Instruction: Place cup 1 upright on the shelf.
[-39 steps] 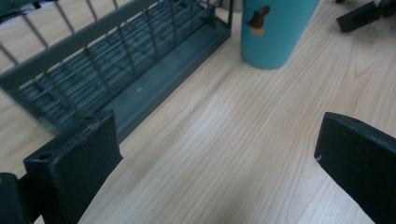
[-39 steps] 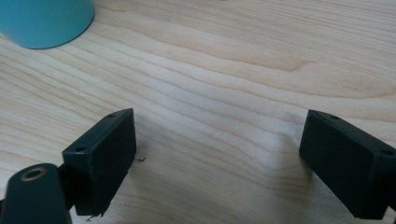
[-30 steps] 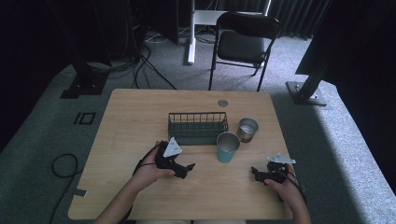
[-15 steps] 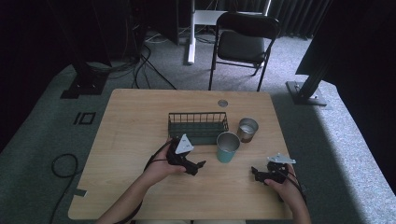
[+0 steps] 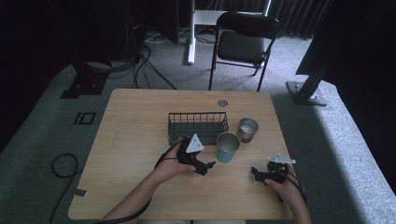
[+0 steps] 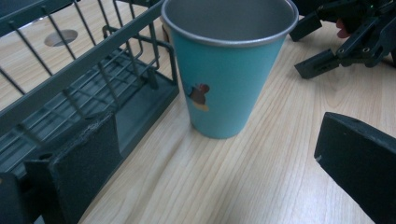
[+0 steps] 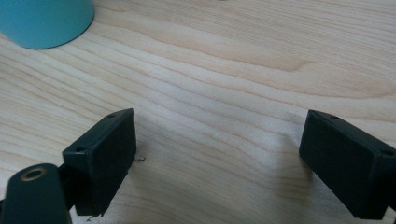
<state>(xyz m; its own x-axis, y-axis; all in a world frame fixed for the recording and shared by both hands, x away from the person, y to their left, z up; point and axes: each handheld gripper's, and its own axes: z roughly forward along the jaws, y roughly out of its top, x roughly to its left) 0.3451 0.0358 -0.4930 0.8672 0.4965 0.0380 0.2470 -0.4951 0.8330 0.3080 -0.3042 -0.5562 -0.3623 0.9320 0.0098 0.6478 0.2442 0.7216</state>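
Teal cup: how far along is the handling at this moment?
Done: nothing visibly; the teal cup stands upright on the table beside the wire basket, ungripped. In hand: the left gripper, jaws open, points at the cup from close by. Left: closing on it and moving it. The right gripper rests open, apart.

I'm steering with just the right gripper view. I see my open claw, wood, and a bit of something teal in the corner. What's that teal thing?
Observer: A teal cup, standing upright, with a little picture on its side.
Operator: What's near it?
Observer: A dark wire basket just beyond it, and a silver cup beside the basket.
Operator: Where's the other claw?
Observer: The left claw is open and aimed at the teal cup, close but not touching.
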